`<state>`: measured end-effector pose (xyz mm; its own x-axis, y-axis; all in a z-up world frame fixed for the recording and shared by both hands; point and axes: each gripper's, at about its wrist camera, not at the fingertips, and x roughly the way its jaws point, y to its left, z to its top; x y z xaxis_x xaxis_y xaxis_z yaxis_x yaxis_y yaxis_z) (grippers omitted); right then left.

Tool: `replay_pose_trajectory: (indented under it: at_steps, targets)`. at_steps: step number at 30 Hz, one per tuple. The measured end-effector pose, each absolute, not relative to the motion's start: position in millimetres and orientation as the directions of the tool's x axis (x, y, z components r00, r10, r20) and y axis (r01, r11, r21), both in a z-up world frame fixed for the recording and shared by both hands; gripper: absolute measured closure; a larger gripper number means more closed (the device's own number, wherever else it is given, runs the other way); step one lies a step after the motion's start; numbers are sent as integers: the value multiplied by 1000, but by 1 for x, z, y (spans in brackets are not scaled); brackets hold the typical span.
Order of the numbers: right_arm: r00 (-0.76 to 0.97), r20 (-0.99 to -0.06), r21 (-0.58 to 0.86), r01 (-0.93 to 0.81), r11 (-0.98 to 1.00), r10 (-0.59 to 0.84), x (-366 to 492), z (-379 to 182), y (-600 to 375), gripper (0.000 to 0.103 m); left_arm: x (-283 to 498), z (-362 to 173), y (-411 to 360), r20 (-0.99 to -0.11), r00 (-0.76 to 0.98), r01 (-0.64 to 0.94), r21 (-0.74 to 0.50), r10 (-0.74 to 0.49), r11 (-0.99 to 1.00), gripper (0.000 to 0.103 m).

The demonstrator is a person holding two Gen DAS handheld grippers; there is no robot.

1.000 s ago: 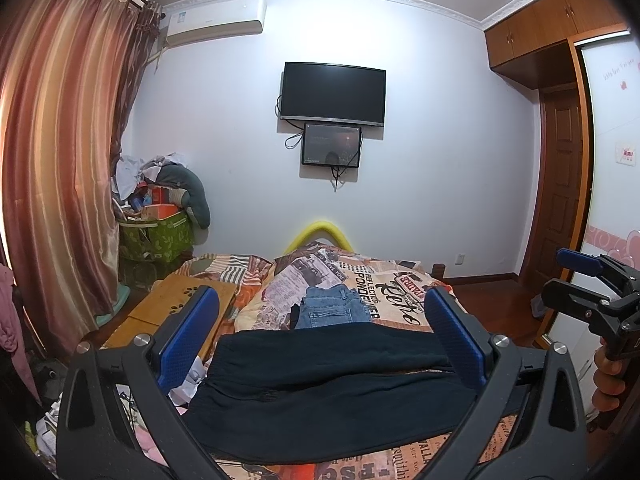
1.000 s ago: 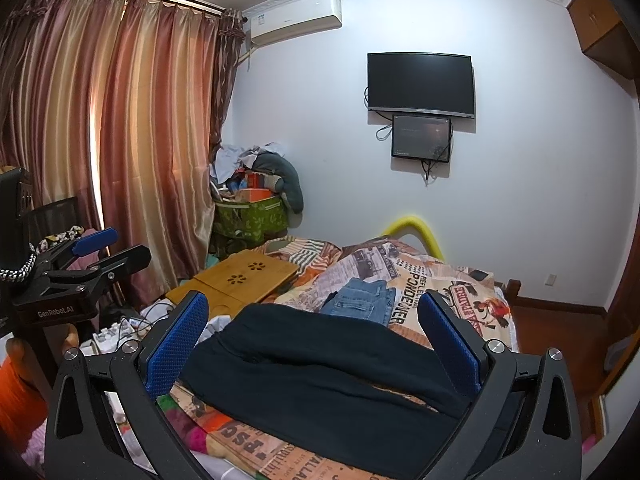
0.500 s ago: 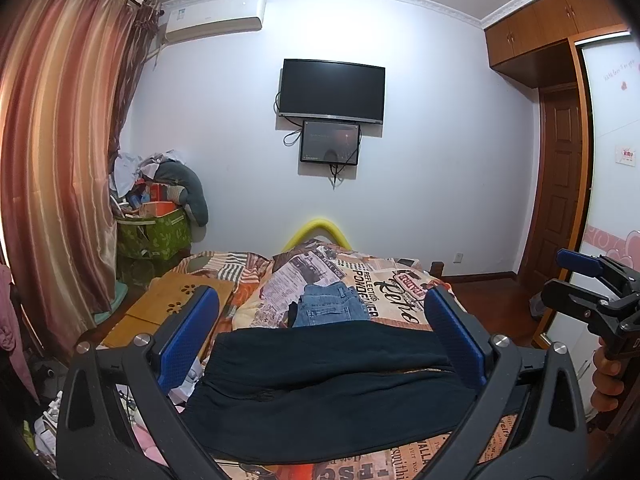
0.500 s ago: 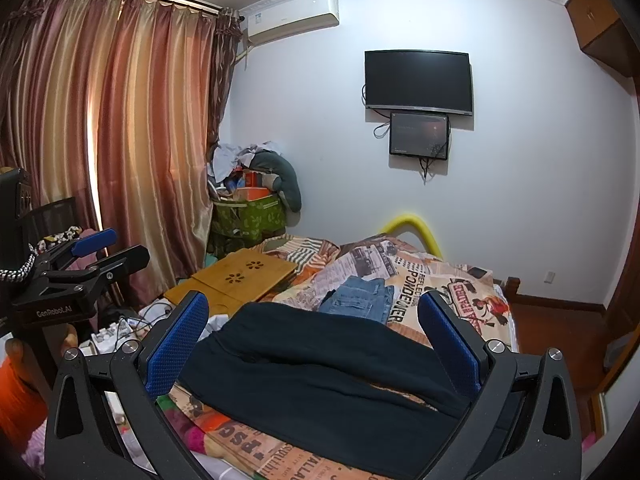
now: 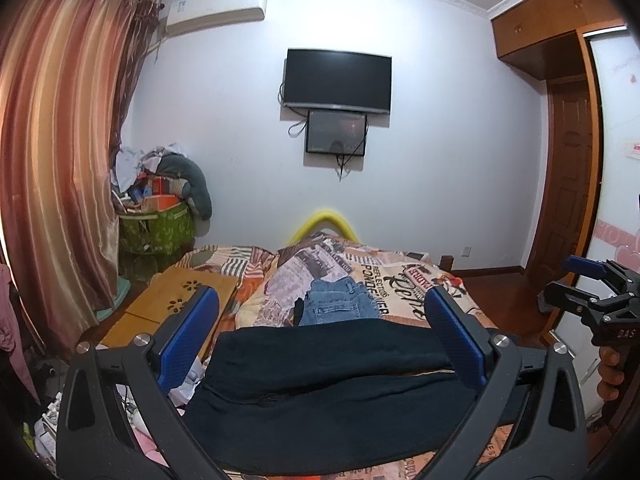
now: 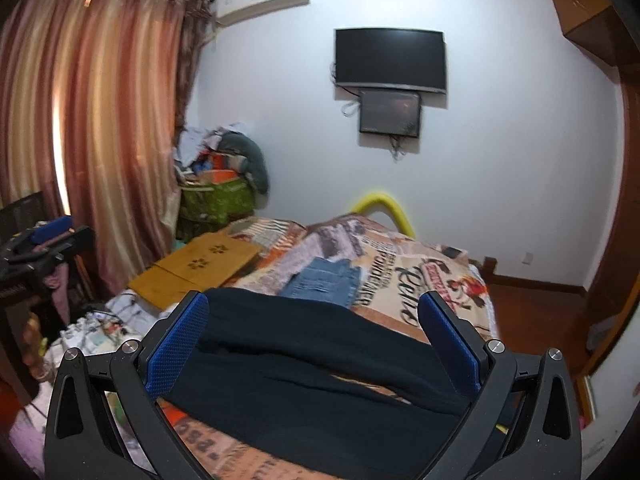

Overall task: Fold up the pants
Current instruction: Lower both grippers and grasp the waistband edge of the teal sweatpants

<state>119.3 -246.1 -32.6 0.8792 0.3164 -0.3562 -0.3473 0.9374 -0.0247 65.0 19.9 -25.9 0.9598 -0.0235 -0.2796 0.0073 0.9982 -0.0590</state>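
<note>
Dark pants (image 5: 320, 384) lie spread across the near end of the bed, one leg over the other; they also show in the right wrist view (image 6: 320, 360). My left gripper (image 5: 322, 344) is open and empty, held above the pants' near edge. My right gripper (image 6: 312, 344) is open and empty, also above the pants. Each gripper shows at the edge of the other's view: the right one (image 5: 592, 292) at the far right, the left one (image 6: 44, 240) at the far left.
Folded blue jeans (image 5: 340, 306) lie on the printed bedspread (image 5: 400, 280) beyond the pants. A wooden lap tray (image 5: 184, 300) lies left of the bed. A green basket piled with clothes (image 5: 156, 224) stands by the curtain. A door (image 5: 568, 184) is at the right.
The right gripper has moved forward and tilted down over the pants, and its view is slightly blurred. The left gripper has shifted only slightly. The pants have not moved.
</note>
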Motion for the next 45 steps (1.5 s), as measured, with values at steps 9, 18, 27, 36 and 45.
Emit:
replay_pose_trajectory:
  at_steps: [9, 18, 27, 36, 45]
  targets:
    - [888, -405, -19, -246, 969, 218, 183, -53, -296, 0, 157, -44, 56, -379, 923, -90, -36, 69, 995, 0]
    - [884, -467, -121, -86, 989, 20, 242, -83, -346, 0, 260, -110, 106, -546, 826, -186, -28, 140, 982, 0]
    - [792, -610, -92, -100, 991, 23, 303, -144, -370, 3, 341, -195, 149, -680, 707, -245, 21, 193, 969, 6]
    - [695, -697, -16, -261, 965, 177, 361, -193, -337, 33, 405, -269, 185, -799, 582, -260, -5, 153, 966, 39]
    - [631, -709, 19, -428, 904, 314, 410, -216, -265, 42, 449, -319, 207, -845, 523, -246, -26, 110, 969, 46]
